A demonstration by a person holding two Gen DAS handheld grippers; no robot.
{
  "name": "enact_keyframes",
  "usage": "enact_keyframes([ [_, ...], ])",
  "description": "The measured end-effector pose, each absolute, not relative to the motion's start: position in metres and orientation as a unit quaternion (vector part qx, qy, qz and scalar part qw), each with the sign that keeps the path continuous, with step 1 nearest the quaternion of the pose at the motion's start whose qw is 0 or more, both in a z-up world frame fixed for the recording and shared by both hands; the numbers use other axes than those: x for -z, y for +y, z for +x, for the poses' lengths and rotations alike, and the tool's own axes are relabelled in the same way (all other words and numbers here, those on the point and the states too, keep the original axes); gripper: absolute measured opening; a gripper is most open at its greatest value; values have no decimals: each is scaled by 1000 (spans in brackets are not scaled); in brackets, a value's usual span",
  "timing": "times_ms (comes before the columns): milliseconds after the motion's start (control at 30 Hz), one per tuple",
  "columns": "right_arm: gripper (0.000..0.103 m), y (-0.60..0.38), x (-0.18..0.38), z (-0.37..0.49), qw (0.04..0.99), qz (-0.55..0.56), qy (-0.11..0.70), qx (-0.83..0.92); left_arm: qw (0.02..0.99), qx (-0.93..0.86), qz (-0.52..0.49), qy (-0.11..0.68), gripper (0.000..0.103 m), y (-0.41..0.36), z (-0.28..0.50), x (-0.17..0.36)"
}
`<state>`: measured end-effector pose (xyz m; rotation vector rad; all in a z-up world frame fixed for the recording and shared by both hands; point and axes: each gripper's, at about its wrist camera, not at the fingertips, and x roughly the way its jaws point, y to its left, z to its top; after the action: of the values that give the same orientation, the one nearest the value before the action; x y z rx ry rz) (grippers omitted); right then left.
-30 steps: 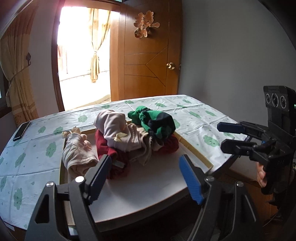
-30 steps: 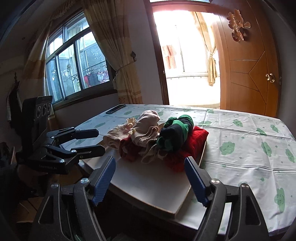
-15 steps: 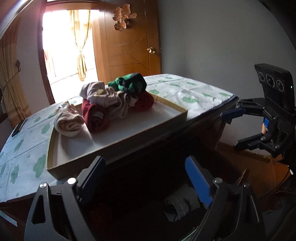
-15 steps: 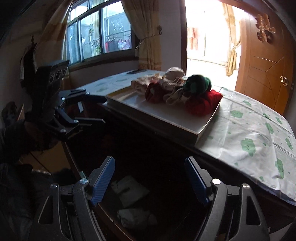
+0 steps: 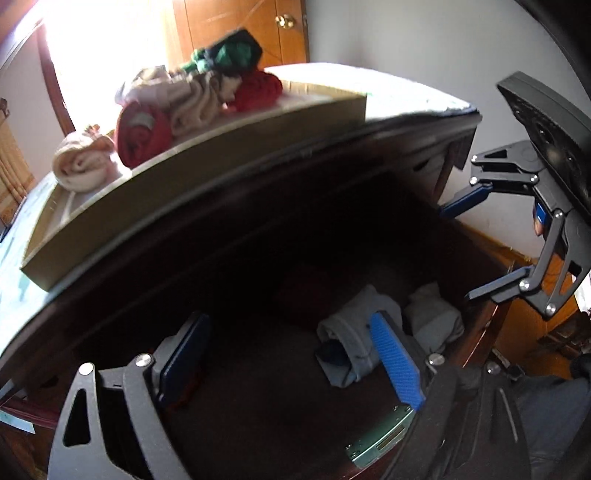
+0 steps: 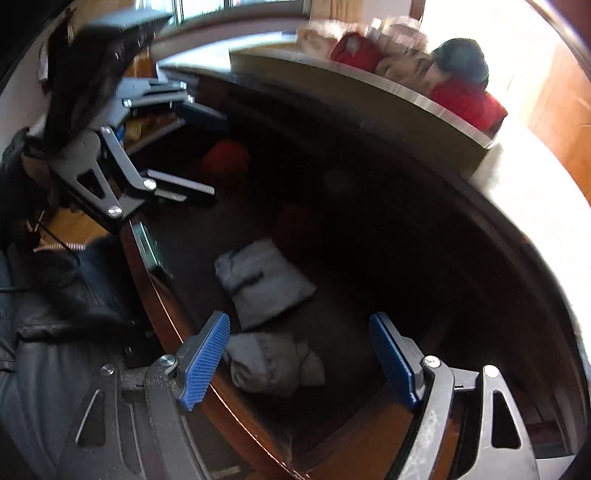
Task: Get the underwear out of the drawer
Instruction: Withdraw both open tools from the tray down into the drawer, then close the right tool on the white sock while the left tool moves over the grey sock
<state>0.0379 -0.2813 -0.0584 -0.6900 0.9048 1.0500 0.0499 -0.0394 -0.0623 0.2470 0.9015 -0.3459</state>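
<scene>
- My left gripper (image 5: pixel 291 362) points down into the open drawer (image 5: pixel 476 332); its jaws stand wide apart and grasp nothing.
- One blue pad (image 5: pixel 397 363) of that gripper overlaps a folded grey piece of underwear (image 5: pixel 351 332) in the left wrist view; whether it touches the cloth cannot be told.
- My right gripper (image 6: pixel 299 360) also points down into the drawer, released, with nothing pressed between its pads.
- Between and just beyond its fingers lies a rolled grey bundle (image 6: pixel 266 363), near the drawer's front wall (image 6: pixel 177 332) (the brown wooden edge).
- A second folded grey piece (image 6: pixel 260 280) lies just behind the bundle, on the drawer's dark floor.
- Farther in, a red garment (image 6: pixel 225 157) rests in the shadowed back part of the drawer; its shape is hard to make out.
- In the left wrist view, another pale grey piece (image 5: pixel 436 314) sits just beside the first, toward the drawer's right side.
- A small green metal fitting (image 5: pixel 380 439) is fixed at the drawer's front edge, near the left gripper's blue pad.
- Above the drawer runs the dark table edge (image 5: pixel 258 162).
- On the table stands a shallow tray (image 5: pixel 184 192) holding rolled clothes: cream (image 5: pixel 79 166), red (image 5: pixel 142 133), beige (image 5: pixel 192 103) and green-black (image 5: pixel 229 55).
- Beyond the tray are a wooden door (image 5: pixel 240 22) and a bright doorway (image 5: pixel 110 40).
</scene>
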Motion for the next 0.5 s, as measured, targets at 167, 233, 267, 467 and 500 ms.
enact_keyframes([
  [167,64,-267,80,56,682,-334,461,-460,866,169,125,454,90,-44,54,73],
  [233,62,-262,86,61,669,-346,477,-453,862,170,129,459,90,-45,55,75],
  [267,62,-259,90,60,663,-351,484,-451,862,171,130,460,90,-46,55,76],
  [467,59,-243,109,62,623,-391,521,-433,854,174,125,475,90,-46,65,80],
  [500,58,-240,111,62,617,-395,527,-431,853,174,125,476,90,-45,66,81],
])
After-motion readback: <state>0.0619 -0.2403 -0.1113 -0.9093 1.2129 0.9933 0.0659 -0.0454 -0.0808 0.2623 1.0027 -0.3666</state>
